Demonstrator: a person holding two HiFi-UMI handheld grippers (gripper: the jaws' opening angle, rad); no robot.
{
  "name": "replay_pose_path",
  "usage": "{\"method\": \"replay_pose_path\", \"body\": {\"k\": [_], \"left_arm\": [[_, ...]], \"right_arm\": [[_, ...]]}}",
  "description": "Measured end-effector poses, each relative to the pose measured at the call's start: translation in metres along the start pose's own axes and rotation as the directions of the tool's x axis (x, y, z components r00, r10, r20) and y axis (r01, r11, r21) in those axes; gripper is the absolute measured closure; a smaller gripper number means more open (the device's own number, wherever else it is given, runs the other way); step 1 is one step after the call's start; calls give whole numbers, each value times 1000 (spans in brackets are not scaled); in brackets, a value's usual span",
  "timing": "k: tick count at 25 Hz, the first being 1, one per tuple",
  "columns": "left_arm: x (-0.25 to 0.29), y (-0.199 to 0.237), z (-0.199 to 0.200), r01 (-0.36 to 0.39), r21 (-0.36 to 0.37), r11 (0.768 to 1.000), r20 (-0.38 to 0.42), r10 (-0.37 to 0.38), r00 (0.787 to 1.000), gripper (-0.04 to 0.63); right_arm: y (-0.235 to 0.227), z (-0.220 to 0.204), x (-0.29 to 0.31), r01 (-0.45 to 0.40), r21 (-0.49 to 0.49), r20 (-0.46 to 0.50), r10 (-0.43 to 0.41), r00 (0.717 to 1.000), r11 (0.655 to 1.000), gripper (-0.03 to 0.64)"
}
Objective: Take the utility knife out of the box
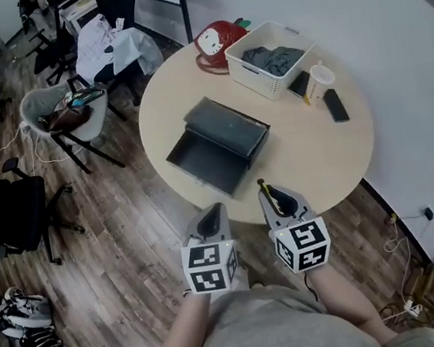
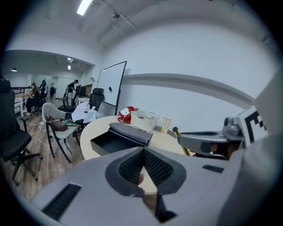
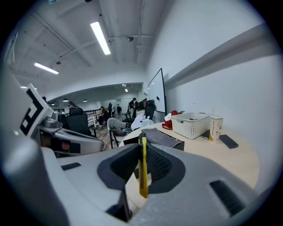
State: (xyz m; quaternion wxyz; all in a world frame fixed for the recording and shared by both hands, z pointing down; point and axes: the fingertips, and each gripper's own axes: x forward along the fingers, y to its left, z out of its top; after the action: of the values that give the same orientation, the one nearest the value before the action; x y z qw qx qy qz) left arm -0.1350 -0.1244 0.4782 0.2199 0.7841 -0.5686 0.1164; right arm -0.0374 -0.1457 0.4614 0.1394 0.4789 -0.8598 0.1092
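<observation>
A dark box point(image 1: 226, 130) sits mid-table on the round table point(image 1: 322, 159), its drawer point(image 1: 203, 161) pulled out toward me and showing nothing inside. My right gripper point(image 1: 273, 197) hovers over the table's near edge, shut on a yellow utility knife point(image 1: 265, 193). In the right gripper view the knife point(image 3: 143, 170) stands on edge between the pads, its black tip pointing at the box point(image 3: 162, 137). My left gripper point(image 1: 210, 221) hangs beside it, just off the table edge, shut with nothing in it. Its pads point(image 2: 154, 167) meet in the left gripper view, where the box point(image 2: 126, 133) lies ahead.
At the table's far side are a white basket point(image 1: 272, 59) with cloth, a red clock-like toy point(image 1: 216, 42), a paper cup point(image 1: 319, 80) and a dark phone point(image 1: 336, 105). Chairs point(image 1: 68, 119) stand to the left on the wooden floor, with cables about.
</observation>
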Motion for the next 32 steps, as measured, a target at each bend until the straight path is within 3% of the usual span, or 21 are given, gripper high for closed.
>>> {"method": "replay_pose_path", "body": {"k": [16, 32], "left_arm": [[-68, -58, -31, -14, 0, 1000, 75, 13, 997, 595], [-79, -60, -35, -19, -7, 1000, 80, 20, 997, 595]], "right_arm": [[14, -19, -102, -3, -2, 92, 4, 996, 1000, 569], [17, -19, -111, -1, 10, 102, 0, 995, 1000, 570]]}}
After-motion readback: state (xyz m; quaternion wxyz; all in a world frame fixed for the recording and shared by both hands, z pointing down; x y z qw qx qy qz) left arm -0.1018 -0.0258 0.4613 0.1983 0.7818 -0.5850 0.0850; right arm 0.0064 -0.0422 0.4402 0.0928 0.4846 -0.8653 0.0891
